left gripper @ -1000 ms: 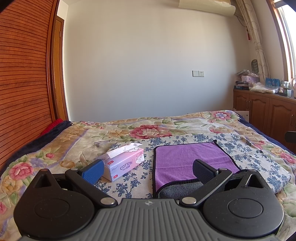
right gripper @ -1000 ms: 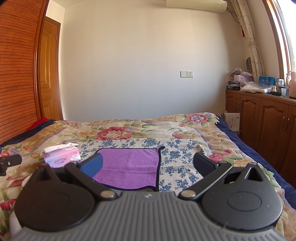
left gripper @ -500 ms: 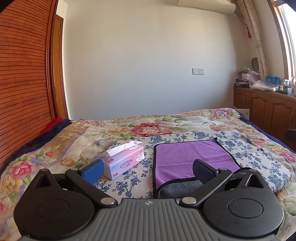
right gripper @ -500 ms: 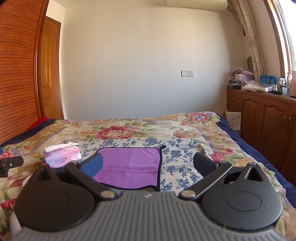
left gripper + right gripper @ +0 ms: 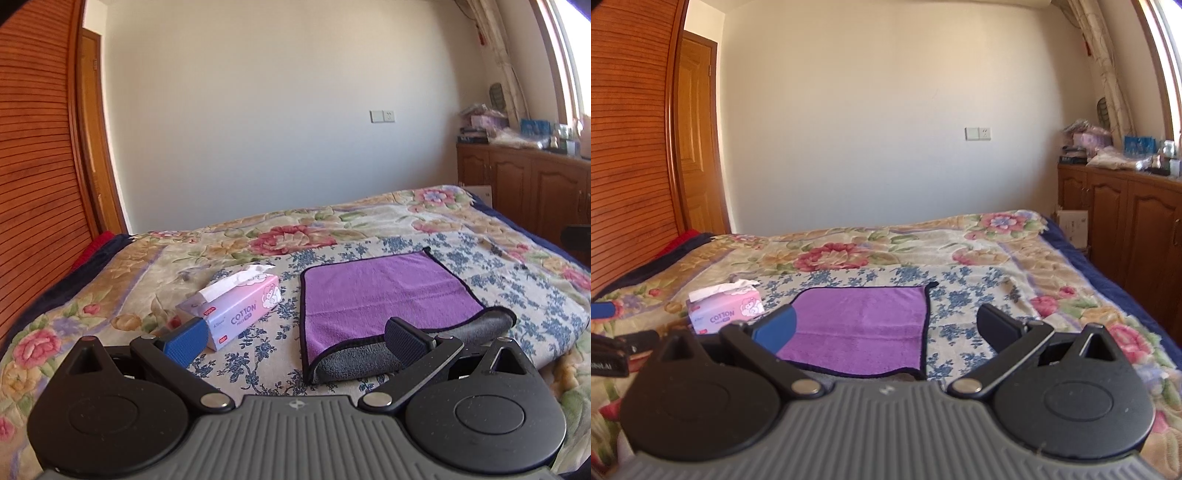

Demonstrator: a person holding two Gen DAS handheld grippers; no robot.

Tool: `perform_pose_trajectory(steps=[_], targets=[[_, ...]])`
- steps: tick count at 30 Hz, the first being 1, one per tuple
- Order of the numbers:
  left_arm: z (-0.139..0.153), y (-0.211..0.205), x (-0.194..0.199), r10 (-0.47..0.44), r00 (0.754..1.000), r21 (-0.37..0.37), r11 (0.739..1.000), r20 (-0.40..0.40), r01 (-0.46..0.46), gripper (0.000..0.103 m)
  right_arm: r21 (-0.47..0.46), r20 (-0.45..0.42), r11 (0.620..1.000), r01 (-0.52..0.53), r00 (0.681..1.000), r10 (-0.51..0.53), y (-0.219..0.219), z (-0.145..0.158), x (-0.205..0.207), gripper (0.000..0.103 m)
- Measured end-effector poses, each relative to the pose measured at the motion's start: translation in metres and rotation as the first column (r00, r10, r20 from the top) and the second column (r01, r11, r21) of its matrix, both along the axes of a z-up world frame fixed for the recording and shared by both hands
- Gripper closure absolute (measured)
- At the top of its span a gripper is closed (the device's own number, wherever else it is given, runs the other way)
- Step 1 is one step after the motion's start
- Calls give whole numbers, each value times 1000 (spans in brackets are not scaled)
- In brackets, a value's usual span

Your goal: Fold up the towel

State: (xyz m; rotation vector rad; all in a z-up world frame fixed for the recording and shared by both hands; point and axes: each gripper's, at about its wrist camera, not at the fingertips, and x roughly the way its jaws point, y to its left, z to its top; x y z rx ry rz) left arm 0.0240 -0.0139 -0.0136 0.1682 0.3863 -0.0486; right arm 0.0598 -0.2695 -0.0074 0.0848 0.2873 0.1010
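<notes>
Purple towel [image 5: 384,295] flat on floral bedspread [image 5: 110,280], black-trimmed, near edge turned up showing grey underside [image 5: 354,363]. In left wrist view, left gripper [image 5: 295,338] released, jaws spread wide, nothing between them; blue pad finger [image 5: 186,339] at 9 o'clock of the gap, dark pad finger [image 5: 406,341] at 3 o'clock. Towel ahead at 12 to 1 o'clock of left gripper; dark finger overlaps the grey turned-up edge in view, contact cannot be told. Near-left towel corner roughly in the middle of the gap, just ahead. Pink tissue box [image 5: 236,308] marked COTTON at 11 o'clock, just beside towel's left edge, not touching it, white tissue sticking out on top. In right wrist view, right gripper [image 5: 886,326] released too, jaws wide apart, holding nothing; blue finger [image 5: 775,328] at 9 o'clock overlapping towel [image 5: 864,325] left part in view, dark finger [image 5: 999,328] at 3 o'clock over bare bedspread [image 5: 1052,258], apart from towel. Towel at 11 to 12 o'clock of right gripper, its right edge falling inside the gap, near edge partly hidden behind gripper body. Tissue box [image 5: 726,310] at 10 o'clock, left of towel. Part of left gripper [image 5: 617,350] at frame's 9 o'clock edge. Wooden cabinets [image 5: 1123,221] at 3 o'clock with clutter on top, slatted wooden door [image 5: 628,147] at 9 o'clock, plain wall [image 5: 886,110] at 12 o'clock.
</notes>
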Motion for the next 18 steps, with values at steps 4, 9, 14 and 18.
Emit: perform_pose_trajectory(steps=[4,9,14,18], targets=[[-3,-2,8,-20,1000,11,1000,-17,20,0,37,-38,999,-31,999,32,-4,-4,11,0],[-7,-6,18,-42,999,12,999,-35,42,0,58,-77,997,-44,996,48,-6,-9,23,0],[-9,-7,28,-56,997,-6,998,-52,55,0,70,-110,995,-66,991,74,-6,-11,31,0],[-11,-8,36,-63,996,-9,998,-67,63,0,42,-126,995,-86,988,90,-2,-13,36,0]])
